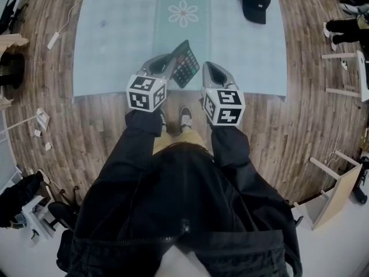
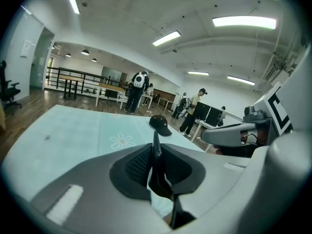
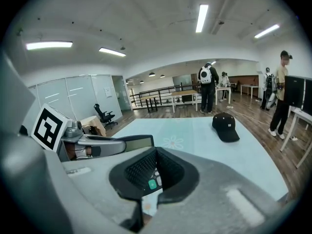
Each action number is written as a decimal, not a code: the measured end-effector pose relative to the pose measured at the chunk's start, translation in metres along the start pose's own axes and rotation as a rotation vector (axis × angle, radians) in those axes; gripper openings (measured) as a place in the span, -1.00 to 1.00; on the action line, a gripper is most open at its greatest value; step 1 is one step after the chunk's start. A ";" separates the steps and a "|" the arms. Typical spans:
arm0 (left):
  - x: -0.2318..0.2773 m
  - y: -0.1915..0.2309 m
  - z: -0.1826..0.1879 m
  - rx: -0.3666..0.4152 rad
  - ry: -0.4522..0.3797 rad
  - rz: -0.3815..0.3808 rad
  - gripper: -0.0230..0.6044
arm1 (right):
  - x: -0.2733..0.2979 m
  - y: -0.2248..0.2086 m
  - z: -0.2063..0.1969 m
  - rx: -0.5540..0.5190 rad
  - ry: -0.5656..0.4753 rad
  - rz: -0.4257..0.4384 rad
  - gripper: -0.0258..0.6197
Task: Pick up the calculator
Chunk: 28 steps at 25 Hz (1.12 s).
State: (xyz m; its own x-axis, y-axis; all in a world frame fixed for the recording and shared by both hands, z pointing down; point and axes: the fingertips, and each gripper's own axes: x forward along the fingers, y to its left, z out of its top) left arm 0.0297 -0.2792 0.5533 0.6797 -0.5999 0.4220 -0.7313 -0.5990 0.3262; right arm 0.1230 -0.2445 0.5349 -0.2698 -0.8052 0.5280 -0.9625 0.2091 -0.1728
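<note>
We see the left hand-held gripper (image 2: pixel 156 150) clenched on the calculator (image 1: pixel 185 65) above the rug (image 1: pixel 115 33), and the right hand-held gripper (image 3: pixel 153 155) closed empty alongside.

Seen from above, the mat (image 1: pixel 115 27) lies bare from ten to twelve o'clock. A cap (image 1: pixel 254 2) sits at one o'clock. The calculator (image 1: pixel 185 67) fills the gap between the left gripper (image 1: pixel 172 58) and the right gripper (image 1: pixel 208 67). A wooden frame (image 1: pixel 340 55) stands at three.
</note>
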 end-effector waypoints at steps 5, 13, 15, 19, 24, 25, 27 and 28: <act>-0.028 -0.004 0.054 0.064 -0.101 0.036 -0.77 | -0.012 0.017 0.043 -0.036 -0.088 0.015 -0.92; -0.082 -0.014 0.146 0.175 -0.293 0.102 -0.77 | -0.037 0.050 0.128 -0.113 -0.281 0.024 -0.92; -0.094 -0.017 0.167 0.214 -0.340 0.131 -0.77 | -0.043 0.057 0.149 -0.130 -0.324 0.035 -0.92; -0.111 -0.027 0.203 0.288 -0.414 0.159 -0.77 | -0.056 0.069 0.183 -0.161 -0.403 0.043 -0.92; -0.127 -0.034 0.236 0.363 -0.494 0.190 -0.77 | -0.072 0.078 0.216 -0.194 -0.489 0.044 -0.92; -0.130 -0.036 0.242 0.380 -0.509 0.198 -0.77 | -0.076 0.079 0.221 -0.199 -0.506 0.042 -0.92; -0.139 -0.036 0.254 0.417 -0.531 0.223 -0.77 | -0.083 0.080 0.233 -0.207 -0.538 0.038 -0.92; -0.142 -0.036 0.260 0.430 -0.541 0.233 -0.77 | -0.085 0.081 0.239 -0.211 -0.552 0.038 -0.92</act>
State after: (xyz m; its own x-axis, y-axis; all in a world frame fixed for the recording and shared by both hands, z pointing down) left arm -0.0256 -0.3100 0.2619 0.5233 -0.8490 -0.0732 -0.8491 -0.5121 -0.1297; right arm 0.0753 -0.2916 0.2775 -0.3034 -0.9529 0.0046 -0.9527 0.3034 0.0154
